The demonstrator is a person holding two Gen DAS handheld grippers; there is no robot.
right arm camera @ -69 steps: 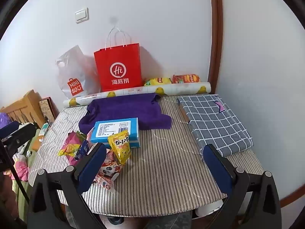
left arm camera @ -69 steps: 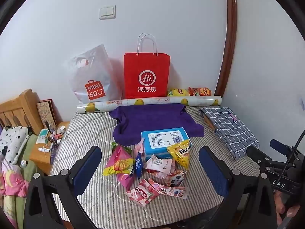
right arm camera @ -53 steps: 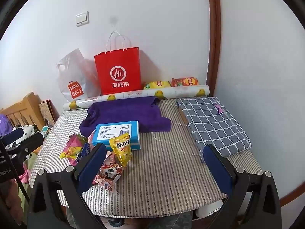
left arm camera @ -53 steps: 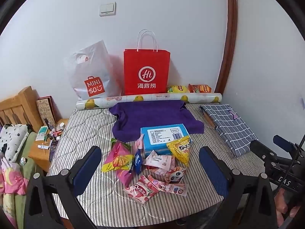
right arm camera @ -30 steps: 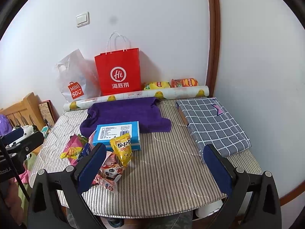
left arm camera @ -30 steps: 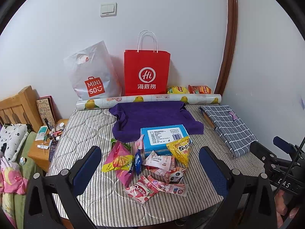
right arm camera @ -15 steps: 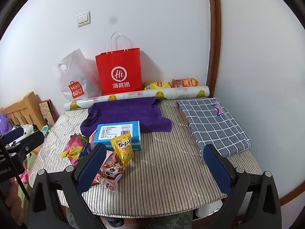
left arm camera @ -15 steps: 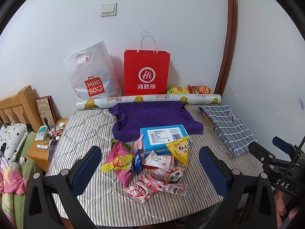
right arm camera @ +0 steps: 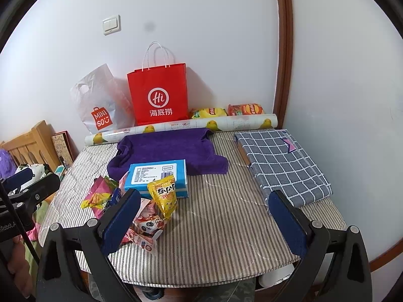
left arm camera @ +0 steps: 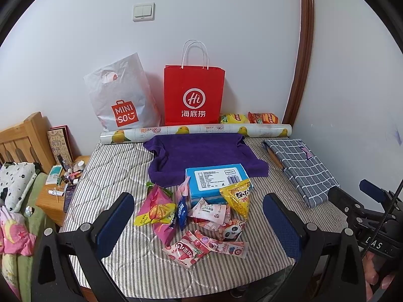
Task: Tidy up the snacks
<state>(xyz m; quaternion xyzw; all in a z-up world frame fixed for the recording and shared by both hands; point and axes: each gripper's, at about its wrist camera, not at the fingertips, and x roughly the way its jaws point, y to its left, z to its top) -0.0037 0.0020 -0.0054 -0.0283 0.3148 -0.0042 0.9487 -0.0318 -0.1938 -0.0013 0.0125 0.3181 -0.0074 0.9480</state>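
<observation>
Snack pile [left arm camera: 201, 216] of crinkly pink, yellow and blue packets plus a blue box [left arm camera: 216, 180] sits on the striped table [left arm camera: 121, 173], at 12 o'clock off my left claw [left arm camera: 199, 224] and 10 o'clock off my right claw [right arm camera: 205, 216], both wide open and empty.

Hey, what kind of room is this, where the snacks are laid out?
Probably a bedroom at home: a wooden bed frame with a pillow sits beside the cloth-covered table, and shopping bags lean against the wall.
</observation>
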